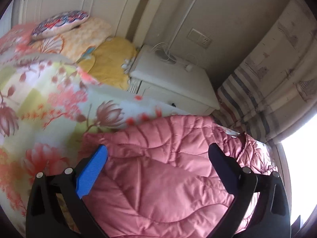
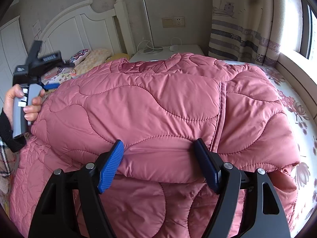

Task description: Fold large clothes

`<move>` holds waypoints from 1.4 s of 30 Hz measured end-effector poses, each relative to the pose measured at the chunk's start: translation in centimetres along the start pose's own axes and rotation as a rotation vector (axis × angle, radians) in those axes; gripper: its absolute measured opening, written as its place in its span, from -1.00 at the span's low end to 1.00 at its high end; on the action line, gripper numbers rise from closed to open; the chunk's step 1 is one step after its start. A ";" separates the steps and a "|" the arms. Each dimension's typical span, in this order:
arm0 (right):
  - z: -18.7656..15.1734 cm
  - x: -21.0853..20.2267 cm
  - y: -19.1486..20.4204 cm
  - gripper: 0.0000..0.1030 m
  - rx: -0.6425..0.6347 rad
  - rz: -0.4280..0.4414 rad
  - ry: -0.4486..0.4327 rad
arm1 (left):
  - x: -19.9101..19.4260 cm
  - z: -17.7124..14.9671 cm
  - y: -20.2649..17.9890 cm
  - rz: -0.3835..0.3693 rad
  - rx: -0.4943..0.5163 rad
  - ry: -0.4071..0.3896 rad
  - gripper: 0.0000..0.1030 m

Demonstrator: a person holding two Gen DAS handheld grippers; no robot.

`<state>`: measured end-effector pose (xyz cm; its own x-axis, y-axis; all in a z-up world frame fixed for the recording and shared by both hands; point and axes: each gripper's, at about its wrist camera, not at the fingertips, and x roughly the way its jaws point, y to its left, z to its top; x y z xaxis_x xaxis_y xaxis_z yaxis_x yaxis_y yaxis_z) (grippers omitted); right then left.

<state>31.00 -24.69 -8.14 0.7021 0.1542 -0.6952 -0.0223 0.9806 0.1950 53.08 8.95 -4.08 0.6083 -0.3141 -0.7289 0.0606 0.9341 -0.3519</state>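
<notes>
A large pink quilted jacket [image 2: 150, 107] lies folded over itself on the bed; it also shows in the left wrist view [image 1: 158, 174]. My right gripper [image 2: 160, 148] is open, its fingers at the folded front edge with fabric between them but not pinched. My left gripper [image 1: 158, 154] is open above the jacket's left edge, holding nothing. In the right wrist view the left gripper [image 2: 49, 75] is raised at the jacket's left side, held by a hand.
The bed has a floral sheet [image 1: 39, 91], with pillows [image 1: 59, 21] and a yellow blanket [image 1: 113, 59] at the headboard [image 2: 79, 29]. A white nightstand [image 1: 170, 79] with cables stands beyond. Striped curtains [image 2: 243, 29] and a window sill [image 2: 293, 67] are on the right.
</notes>
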 end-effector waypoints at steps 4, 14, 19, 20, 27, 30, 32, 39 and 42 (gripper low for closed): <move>0.0 0.0 0.0 0.40 0.005 0.005 -0.002 | 2.7 -1.3 -0.9 0.144 0.103 0.072 0.95; 0.0 0.0 0.1 0.43 0.006 0.009 -0.001 | -2.2 -8.2 -11.7 0.099 0.388 -0.091 0.95; 0.0 0.0 0.0 0.47 0.013 0.012 -0.001 | 2.0 -12.2 -14.6 0.242 0.574 -0.048 0.96; 0.0 0.0 -0.1 0.47 0.017 0.016 -0.001 | 1.7 -12.1 -14.3 0.229 0.555 -0.029 0.96; 0.1 0.1 -0.1 0.48 0.021 0.019 -0.001 | -6.9 -12.6 -9.2 0.178 0.340 -0.122 0.95; 0.1 0.1 0.0 0.49 0.019 0.018 -0.001 | -6.8 -14.1 -6.8 0.237 0.320 -0.086 0.95; 0.1 0.0 0.1 0.50 0.018 0.020 -0.001 | -5.0 -15.0 -5.5 0.255 0.338 -0.049 0.96; 0.1 0.0 0.1 0.51 0.020 0.018 -0.001 | -7.5 -15.5 -6.3 0.226 0.339 -0.080 0.95; 0.1 0.0 0.1 0.52 0.019 0.018 0.000 | -7.2 -17.1 -6.9 0.287 0.420 -0.076 0.96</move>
<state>31.09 -24.63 -8.10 0.7014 0.1723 -0.6916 -0.0217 0.9751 0.2209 34.70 1.84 -6.41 0.7020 -0.0367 -0.7112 0.1859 0.9735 0.1332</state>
